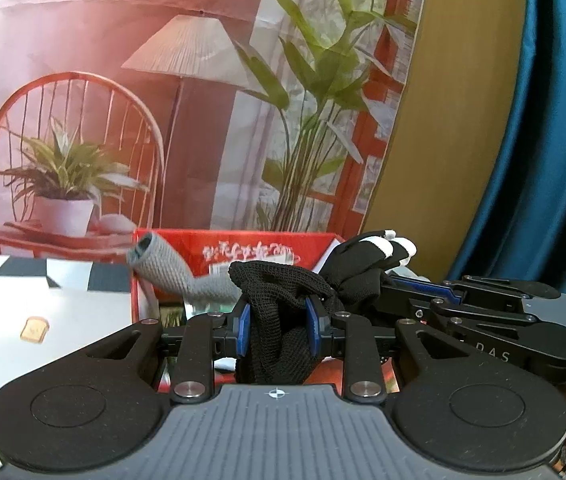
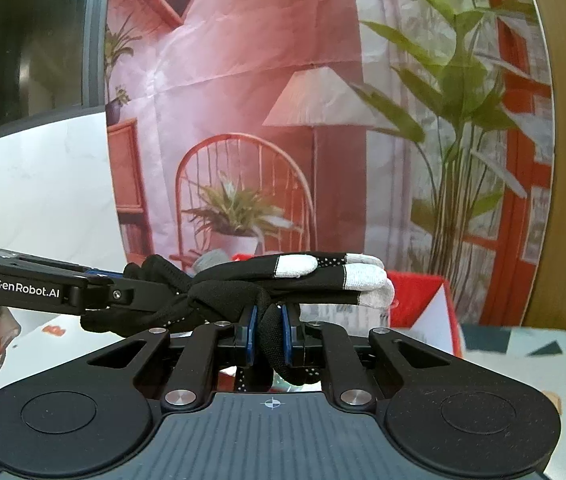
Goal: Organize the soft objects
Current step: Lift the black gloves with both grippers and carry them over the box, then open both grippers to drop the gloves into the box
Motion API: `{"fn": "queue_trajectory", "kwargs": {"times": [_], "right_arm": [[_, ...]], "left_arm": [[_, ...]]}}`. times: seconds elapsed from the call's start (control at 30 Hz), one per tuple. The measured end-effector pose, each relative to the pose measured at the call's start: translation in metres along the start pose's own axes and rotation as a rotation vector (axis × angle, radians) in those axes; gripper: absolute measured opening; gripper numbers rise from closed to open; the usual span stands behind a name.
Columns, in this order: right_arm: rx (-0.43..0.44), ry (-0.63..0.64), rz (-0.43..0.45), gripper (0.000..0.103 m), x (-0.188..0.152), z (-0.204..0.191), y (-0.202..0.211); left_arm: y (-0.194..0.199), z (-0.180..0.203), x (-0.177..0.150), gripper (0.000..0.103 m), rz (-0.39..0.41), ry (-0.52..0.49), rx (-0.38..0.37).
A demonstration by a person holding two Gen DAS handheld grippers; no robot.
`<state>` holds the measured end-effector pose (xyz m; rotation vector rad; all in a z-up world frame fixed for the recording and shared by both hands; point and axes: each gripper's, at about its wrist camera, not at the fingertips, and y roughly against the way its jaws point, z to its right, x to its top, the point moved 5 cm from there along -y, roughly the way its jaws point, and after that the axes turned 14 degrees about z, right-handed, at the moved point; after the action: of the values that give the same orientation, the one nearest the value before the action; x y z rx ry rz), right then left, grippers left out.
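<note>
Left tool (image 1: pixel 279 320) clamped on bunched black glove (image 1: pixel 279 300), right tool (image 2: pixel 270 330) clamped on its cuff, grey sock (image 1: pixel 171 268) at ten o'clock, half hidden behind glove, red box (image 1: pixel 243 252) partly blocked

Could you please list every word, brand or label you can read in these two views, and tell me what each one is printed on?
"GenRobot.AI": white lettering on the side of the left tool body, seen from the right wrist view.
"DAS": faint letters on the black body of the right tool, seen from the left wrist view; possibly part of a longer word.
White characters on the red box: too blurred to read.
Small printed pictures on the white table cover: no legible text.
</note>
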<state>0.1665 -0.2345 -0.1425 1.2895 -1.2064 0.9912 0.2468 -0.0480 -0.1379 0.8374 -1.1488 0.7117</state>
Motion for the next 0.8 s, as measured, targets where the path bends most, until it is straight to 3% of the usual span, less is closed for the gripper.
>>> {"fn": "queue_trajectory", "kwargs": {"times": [0.23,0.53,0.73,0.8], "right_arm": [[-0.007,0.024,-0.024,0.012,0.003,0.016,-0.035],[-0.042,-0.024,-0.129,0.012,-0.027,0.037,-0.068],[-0.065,-0.045,-0.196,0.015,-0.045,0.043,-0.073],[-0.084,-0.044,-0.211,0.018,-0.048,0.046,-0.074]], "left_arm": [[-0.034,-0.013,0.004,0.030,-0.031,-0.003,0.030],[-0.073,-0.023,-0.017,0.033,-0.140,-0.025,0.066],[-0.082,-0.030,-0.023,0.047,-0.171,-0.059,0.104],[-0.082,-0.033,-0.022,0.063,-0.166,-0.076,0.128]]}}
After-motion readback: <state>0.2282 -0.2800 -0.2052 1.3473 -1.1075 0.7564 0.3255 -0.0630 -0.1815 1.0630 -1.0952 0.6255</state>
